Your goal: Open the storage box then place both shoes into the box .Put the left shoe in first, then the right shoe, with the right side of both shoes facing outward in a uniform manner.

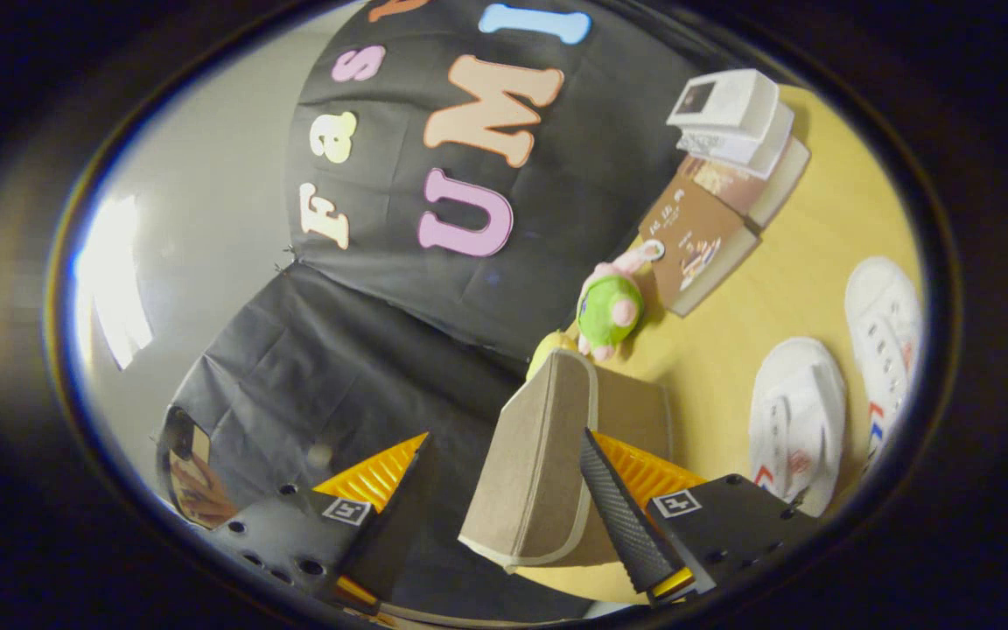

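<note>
Our gripper with fingers apart around the storage box's raised lid, two white shoes beyond on the tabletop.

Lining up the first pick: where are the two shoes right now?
Both white shoes lie side by side on the yellow table, beyond the gripper, past the brown box lid.

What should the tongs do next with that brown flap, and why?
Probably keep swinging the brown lid flap back until the storage box stays open. The flap stands up between the open tongs, not pinched, and both white shoes wait on the yellow table beyond.
</note>
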Available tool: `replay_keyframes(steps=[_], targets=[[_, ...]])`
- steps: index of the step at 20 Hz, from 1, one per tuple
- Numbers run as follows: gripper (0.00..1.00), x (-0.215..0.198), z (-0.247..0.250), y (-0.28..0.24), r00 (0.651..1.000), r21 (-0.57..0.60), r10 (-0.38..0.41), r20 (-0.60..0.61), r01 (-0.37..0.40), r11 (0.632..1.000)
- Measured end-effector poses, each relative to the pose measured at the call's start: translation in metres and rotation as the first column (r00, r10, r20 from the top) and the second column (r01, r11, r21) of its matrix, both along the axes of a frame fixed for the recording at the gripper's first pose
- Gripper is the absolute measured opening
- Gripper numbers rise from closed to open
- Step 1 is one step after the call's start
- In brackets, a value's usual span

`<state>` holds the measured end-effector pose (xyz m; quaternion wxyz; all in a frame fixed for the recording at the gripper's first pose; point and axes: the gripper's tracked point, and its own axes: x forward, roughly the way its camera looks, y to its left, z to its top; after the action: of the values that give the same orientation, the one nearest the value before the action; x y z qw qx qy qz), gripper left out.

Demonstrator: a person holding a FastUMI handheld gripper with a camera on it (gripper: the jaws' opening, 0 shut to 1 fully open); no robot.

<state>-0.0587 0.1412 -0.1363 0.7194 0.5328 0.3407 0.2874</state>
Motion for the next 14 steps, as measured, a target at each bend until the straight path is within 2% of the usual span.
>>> replay_keyframes(steps=[3, 7, 14], targets=[[1.0, -0.011, -0.019, 0.015, 0.994, 0.066, 0.067, -0.083, -0.062, 0.996], [1.0, -0.015, -0.033, 0.019, 0.978, 0.166, 0.105, -0.183, -0.074, 0.983], [1.0, -0.026, -0.058, 0.043, 0.947, 0.208, 0.174, -0.272, -0.119, 0.971]])
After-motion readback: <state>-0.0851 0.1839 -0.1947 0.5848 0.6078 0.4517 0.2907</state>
